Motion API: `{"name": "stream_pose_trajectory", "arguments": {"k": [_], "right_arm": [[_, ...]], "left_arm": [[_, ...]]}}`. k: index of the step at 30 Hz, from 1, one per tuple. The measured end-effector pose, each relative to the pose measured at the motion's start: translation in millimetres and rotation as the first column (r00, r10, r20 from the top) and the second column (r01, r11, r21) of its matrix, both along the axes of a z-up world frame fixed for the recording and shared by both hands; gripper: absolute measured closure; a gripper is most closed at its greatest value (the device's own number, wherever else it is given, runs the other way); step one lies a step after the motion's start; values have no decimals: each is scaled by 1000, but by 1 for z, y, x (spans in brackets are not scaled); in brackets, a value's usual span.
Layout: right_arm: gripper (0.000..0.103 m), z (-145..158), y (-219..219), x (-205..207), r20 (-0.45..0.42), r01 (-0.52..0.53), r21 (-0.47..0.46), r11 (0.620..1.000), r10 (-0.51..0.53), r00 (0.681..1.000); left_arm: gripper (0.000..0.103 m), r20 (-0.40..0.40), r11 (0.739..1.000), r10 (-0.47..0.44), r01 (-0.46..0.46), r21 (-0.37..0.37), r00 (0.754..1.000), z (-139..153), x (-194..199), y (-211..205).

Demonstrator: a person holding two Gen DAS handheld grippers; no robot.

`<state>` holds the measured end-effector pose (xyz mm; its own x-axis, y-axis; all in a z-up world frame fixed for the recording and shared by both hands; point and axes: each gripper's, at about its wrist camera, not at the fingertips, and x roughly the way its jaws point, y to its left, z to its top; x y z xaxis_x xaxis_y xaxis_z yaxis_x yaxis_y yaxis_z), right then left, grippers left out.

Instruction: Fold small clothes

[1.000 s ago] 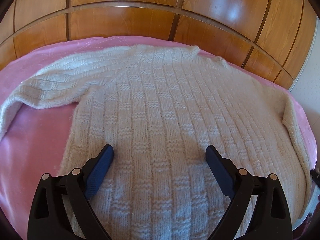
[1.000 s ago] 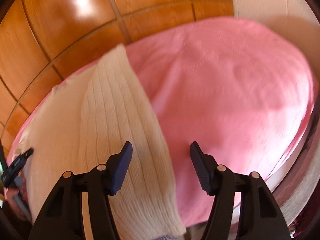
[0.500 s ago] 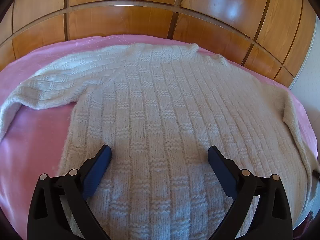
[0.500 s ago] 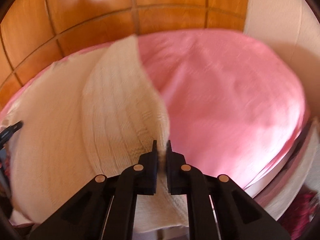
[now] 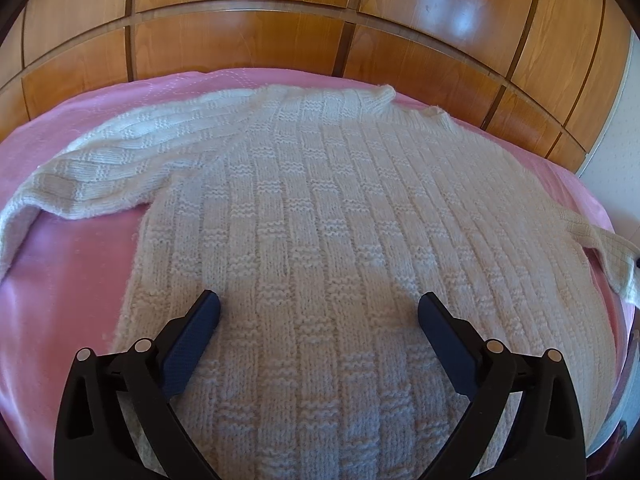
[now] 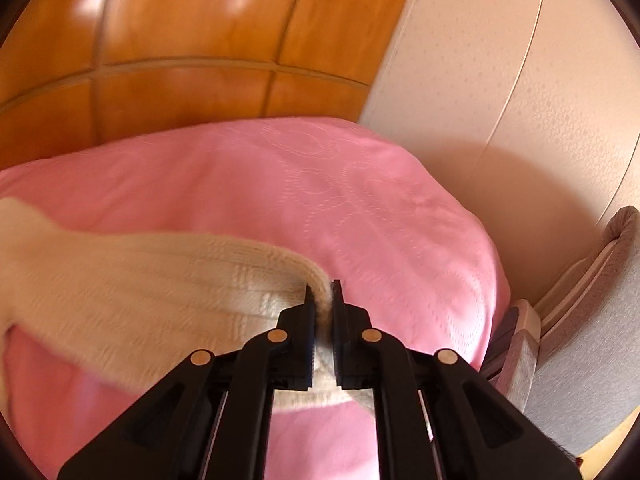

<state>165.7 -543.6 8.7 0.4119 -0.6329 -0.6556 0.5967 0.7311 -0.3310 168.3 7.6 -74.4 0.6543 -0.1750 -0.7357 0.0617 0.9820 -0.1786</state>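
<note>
A cream knitted sweater (image 5: 320, 220) lies flat on the pink bedspread (image 5: 60, 280), its left sleeve (image 5: 100, 168) stretched out to the left. My left gripper (image 5: 318, 312) is open and empty, low over the sweater's lower body. My right gripper (image 6: 322, 292) is shut on the sweater's right sleeve (image 6: 140, 280) and holds it lifted off the bedspread (image 6: 320, 184). That lifted sleeve shows at the right edge of the left wrist view (image 5: 604, 248).
A glossy wooden panelled wall (image 5: 320, 32) runs behind the bed. A white wall (image 6: 500, 80) stands to the right. A grey padded chair or cushion (image 6: 592, 320) sits beside the bed's right edge.
My right gripper closed on the right sleeve and has lifted and pulled it away from the body. The left gripper stayed open over the sweater, barely moving.
</note>
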Motion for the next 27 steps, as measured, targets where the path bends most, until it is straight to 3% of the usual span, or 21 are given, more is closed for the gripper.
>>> {"name": "stream_pose_trajectory", "arguments": {"k": [2,5,7,8,11,14,17,21,24,26,27], "right_arm": [[94,-12,-12,14,-42,27,-29,999,-28,999],[54,-36,-22,28,-88,67,6,998,-67,994],[45,-39,-21,29,-95,95,14,995,-94,991],[43,-37,-17,28,-83,117,4,993,-116,990],[4,-4,27,13,124,97,40,994,-101,987],[3,15,86,15,236,-92,114,989,63,970],[3,17,140,29,211,-229,171,958,192,959],[2,6,216,44,197,-386,265,884,342,919],[2,-8,257,50,144,-421,250,872,396,907],[2,-25,260,51,122,-422,226,878,404,906],[2,-37,263,54,66,-409,207,889,404,912]], "left_arm": [[4,-2,1000,-1,1,6,1000,0,0,-1],[4,-5,1000,-2,2,13,1000,-1,1,-2],[4,-6,1000,-4,4,12,1000,-2,1,-2],[4,-6,1000,-5,5,10,1000,-2,2,-2],[4,-9,1000,-8,8,13,1000,-3,3,-2],[4,-12,1000,-9,9,21,1000,-4,3,-4],[4,-11,1000,-10,10,17,1000,-4,3,-3],[4,-7,1000,-11,11,5,1000,-3,3,-1],[4,-5,1000,-12,12,-3,1000,-3,2,0],[4,-4,1000,-11,11,-9,1000,-3,1,0],[4,-2,1000,-11,11,-15,1000,-3,1,1]]}}
